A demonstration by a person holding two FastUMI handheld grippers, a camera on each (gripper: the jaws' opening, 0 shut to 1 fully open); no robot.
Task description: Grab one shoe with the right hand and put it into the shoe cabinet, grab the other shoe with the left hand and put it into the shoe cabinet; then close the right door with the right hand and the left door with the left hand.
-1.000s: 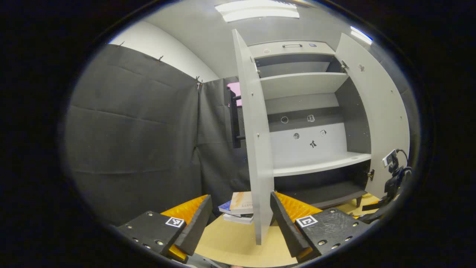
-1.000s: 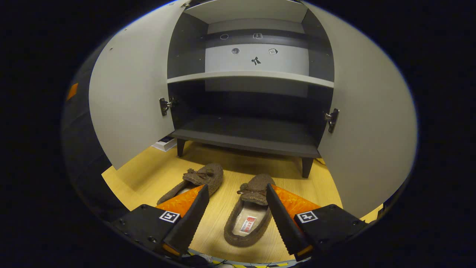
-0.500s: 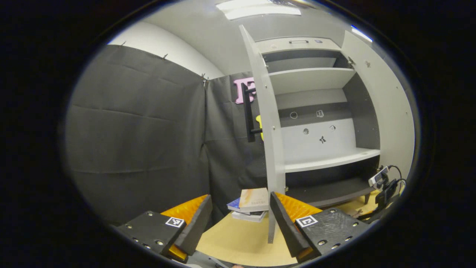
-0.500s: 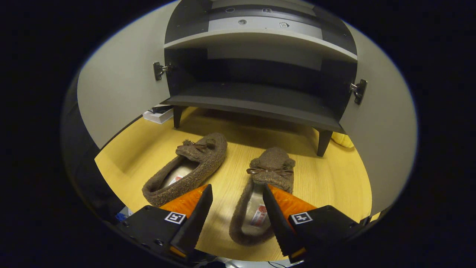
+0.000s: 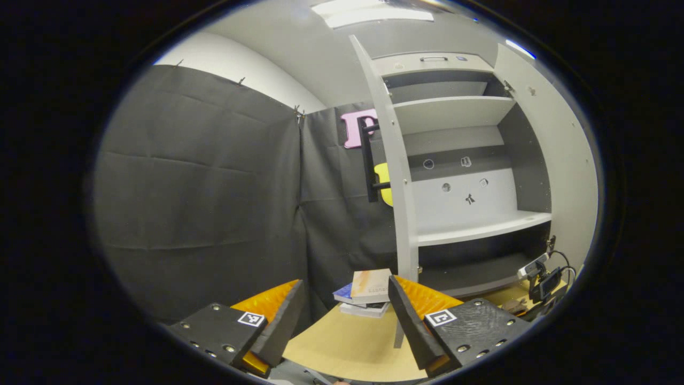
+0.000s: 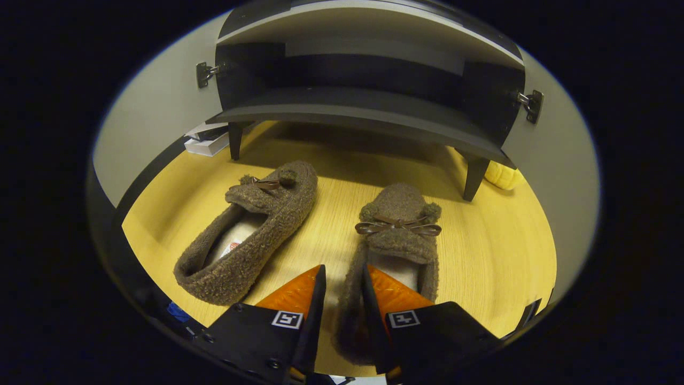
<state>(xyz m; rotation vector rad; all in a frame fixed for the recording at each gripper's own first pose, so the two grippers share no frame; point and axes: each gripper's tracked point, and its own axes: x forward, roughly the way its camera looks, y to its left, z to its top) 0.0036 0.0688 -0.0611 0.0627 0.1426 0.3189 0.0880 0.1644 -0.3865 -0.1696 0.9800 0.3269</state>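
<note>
Gripping the left side wall of the right-hand brown fuzzy slipper with a bow (image 6: 398, 235), the right gripper (image 6: 342, 299) is pinching that wall between its two fingers, one finger standing outside the slipper and the other inside its opening, near the heel end. This slipper is lying flat on the yellow wooden floor (image 6: 491, 256), toe pointing toward the far side, in front of the grey shoe cabinet with dark interior (image 6: 368, 107). The second brown fuzzy slipper (image 6: 251, 230) is lying to the left of the first, apart from it, toe angled toward the far right. Both slippers are sitting outside the cabinet, near its dark bottom shelf (image 6: 352, 109), which is standing on short dark legs. Both cabinet doors are standing open: the left grey door (image 6: 155, 117) and the right grey door (image 6: 556, 160).

In the left gripper view, the left gripper (image 5: 344, 313) is holding its fingers wide apart with nothing between them, raised above the floor. Beyond it, the edge of the left cabinet door (image 5: 398, 176) is facing the camera, with a dark bar handle (image 5: 368, 160) on its outer face. A small stack of books (image 5: 366, 294) is lying on the floor beside the door's foot.
</note>
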